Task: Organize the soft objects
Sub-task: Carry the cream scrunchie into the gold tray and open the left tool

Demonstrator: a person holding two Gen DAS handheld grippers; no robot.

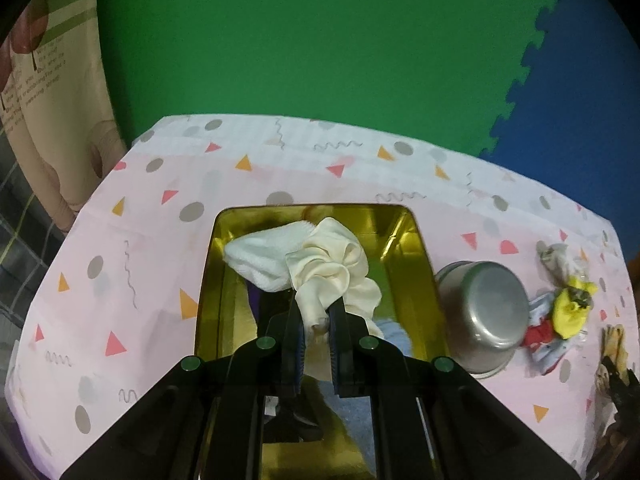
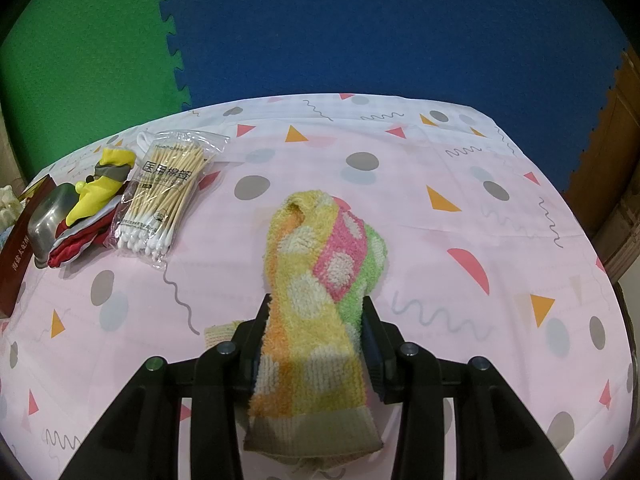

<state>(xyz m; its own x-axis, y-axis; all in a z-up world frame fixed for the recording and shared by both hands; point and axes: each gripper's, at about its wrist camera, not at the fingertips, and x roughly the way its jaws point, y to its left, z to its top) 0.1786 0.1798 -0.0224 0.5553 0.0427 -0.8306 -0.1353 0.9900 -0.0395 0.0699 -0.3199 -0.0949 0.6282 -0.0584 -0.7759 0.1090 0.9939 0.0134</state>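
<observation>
- You are holding your left gripper [image 1: 318, 316] over the gold tin [image 1: 208, 280], its jaws nearly closed on a pinch of the cream cloth [image 1: 336, 268], which is bunching up above the tin's inside.
- The cream cloth is looking thin, slick and very light; a narrow pinch like yours could be slipping, so you are better off gripping deep in the gathered folds.
- A white knitted piece [image 1: 256, 260] is lying inside the tin, just left of the cream cloth and touching it.
- To the right of the tin, a steel pot [image 1: 484, 308] is lying tipped over, touching or nearly touching the tin's wall; beyond it a yellow and red fabric bundle [image 1: 560, 312] is sitting on the tablecloth [image 1: 140, 240].
- That bundle [image 2: 96, 196] is also showing far left in the right wrist view, with a bag of cotton swabs [image 2: 160, 196] just right of it.
- Your right gripper [image 2: 316, 320], well right of the tin, is standing partly open around the dotted towel [image 2: 320, 280], both jaws pressing its sides.
- The towel is thick, soft and grippy; whether it is lifting off the cloth, I cannot tell.
</observation>
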